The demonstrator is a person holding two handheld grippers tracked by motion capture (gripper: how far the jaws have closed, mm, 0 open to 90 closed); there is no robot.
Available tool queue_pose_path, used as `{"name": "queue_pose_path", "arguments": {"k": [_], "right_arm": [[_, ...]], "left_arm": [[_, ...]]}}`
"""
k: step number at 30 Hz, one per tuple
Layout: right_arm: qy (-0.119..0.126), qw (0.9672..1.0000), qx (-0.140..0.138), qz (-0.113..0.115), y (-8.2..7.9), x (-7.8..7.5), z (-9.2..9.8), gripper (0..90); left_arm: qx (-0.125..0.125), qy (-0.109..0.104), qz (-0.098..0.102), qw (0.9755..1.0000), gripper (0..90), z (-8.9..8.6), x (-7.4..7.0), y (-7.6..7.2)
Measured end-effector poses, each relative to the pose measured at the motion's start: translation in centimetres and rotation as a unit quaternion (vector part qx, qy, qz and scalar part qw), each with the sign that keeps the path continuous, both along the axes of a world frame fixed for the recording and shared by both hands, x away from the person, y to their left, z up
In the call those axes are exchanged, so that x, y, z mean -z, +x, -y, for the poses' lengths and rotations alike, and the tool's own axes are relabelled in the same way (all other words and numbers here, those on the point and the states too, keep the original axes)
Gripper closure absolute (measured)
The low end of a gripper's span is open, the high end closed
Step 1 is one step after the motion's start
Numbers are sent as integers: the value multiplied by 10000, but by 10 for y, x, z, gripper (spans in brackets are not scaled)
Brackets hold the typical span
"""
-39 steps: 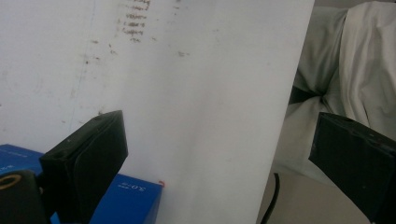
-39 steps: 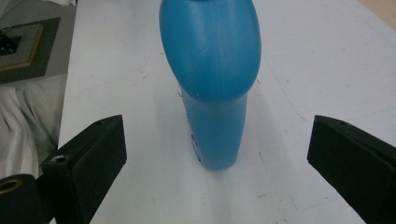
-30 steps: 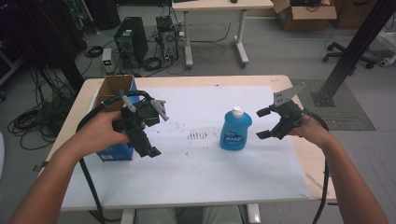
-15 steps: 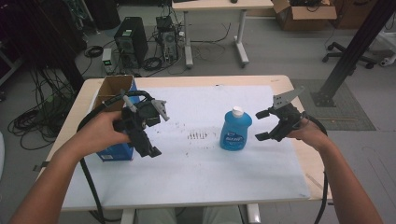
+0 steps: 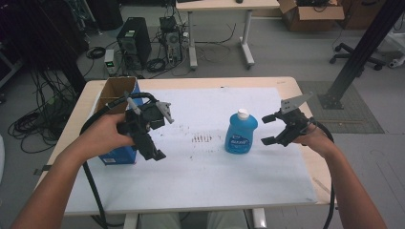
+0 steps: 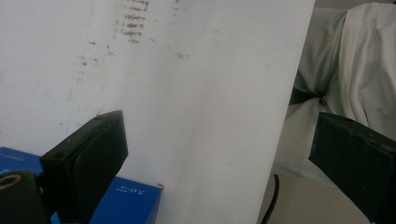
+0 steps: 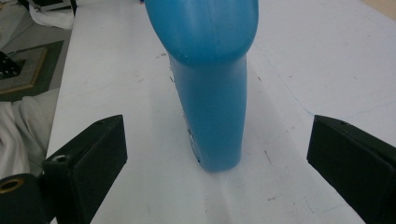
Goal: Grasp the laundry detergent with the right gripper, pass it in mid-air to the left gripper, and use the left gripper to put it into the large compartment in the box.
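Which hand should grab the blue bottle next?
Probably the right. The right gripper is open beside the blue bottle, which stands upright between its jaws in the right gripper view. The left gripper is open farther off by the blue box.

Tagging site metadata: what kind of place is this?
Likely a lab or workshop: computer towers and loose cables on the floor, cardboard boxes, a paper-covered table with a bottle.

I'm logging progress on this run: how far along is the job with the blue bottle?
Early. Nothing looks done: the blue bottle stands upright and untouched on the white sheet. In hand: the right gripper is open beside it, its jaws wide with the bottle lined up between them. The left gripper hangs open by the blue box. Closing on the bottle and moving it remain.
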State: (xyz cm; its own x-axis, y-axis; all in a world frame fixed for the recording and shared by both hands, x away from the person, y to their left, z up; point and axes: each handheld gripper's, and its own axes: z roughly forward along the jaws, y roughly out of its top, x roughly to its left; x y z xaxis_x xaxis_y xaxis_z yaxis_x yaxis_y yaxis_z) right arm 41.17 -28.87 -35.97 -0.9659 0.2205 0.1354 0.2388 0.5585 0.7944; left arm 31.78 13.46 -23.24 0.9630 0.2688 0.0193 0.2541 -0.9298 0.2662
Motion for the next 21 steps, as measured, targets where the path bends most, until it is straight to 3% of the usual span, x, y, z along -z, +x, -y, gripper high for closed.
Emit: {"name": "queue_pose_path", "arguments": {"k": [21], "right_arm": [[238,9996,-4,149,5,14,-13,47]], "left_arm": [[-80,-12,-37,10000,46,0,2,0]]}}
